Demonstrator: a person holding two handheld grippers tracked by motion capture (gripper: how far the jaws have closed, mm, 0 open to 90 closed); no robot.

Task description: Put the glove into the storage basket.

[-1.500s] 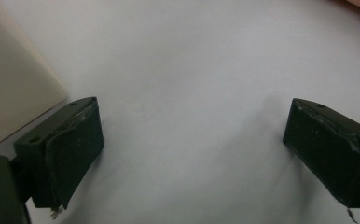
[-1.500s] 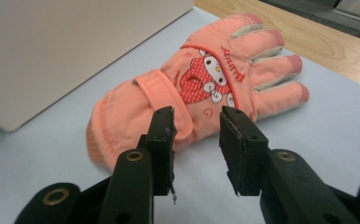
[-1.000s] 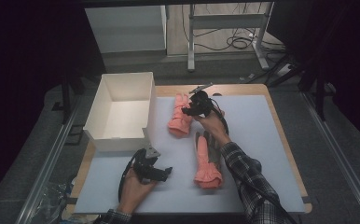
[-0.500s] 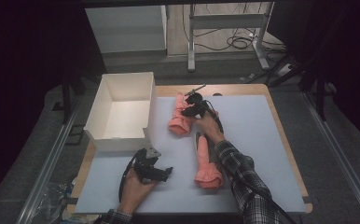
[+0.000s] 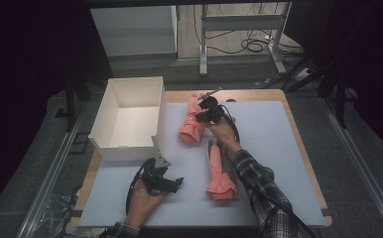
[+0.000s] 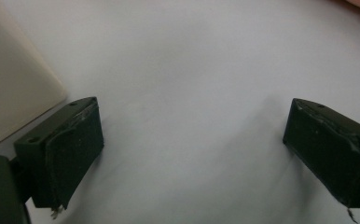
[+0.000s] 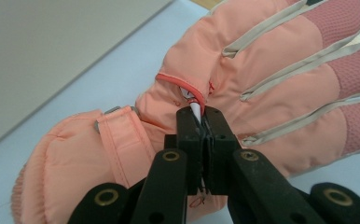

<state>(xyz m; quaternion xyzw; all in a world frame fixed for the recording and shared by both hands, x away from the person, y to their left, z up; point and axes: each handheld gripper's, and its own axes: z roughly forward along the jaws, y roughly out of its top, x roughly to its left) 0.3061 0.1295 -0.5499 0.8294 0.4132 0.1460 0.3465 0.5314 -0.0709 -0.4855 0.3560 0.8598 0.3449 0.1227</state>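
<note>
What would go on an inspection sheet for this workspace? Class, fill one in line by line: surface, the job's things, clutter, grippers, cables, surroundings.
Surface: pale mat over a wooden table, flat and bare between items.
Job's things: far pink glove lies beside the white box; near pink glove lies by the person's right forearm; the box looks empty.
Clutter: nothing seen.
Grippers: right gripper is shut on a small white tag at the far glove's side; left gripper is open over bare mat, near the box's corner.
Cables: a dark cable loops from the left gripper; more cables lie on the floor beyond the table.
Surroundings: dim room, metal frame legs behind the table.
</note>
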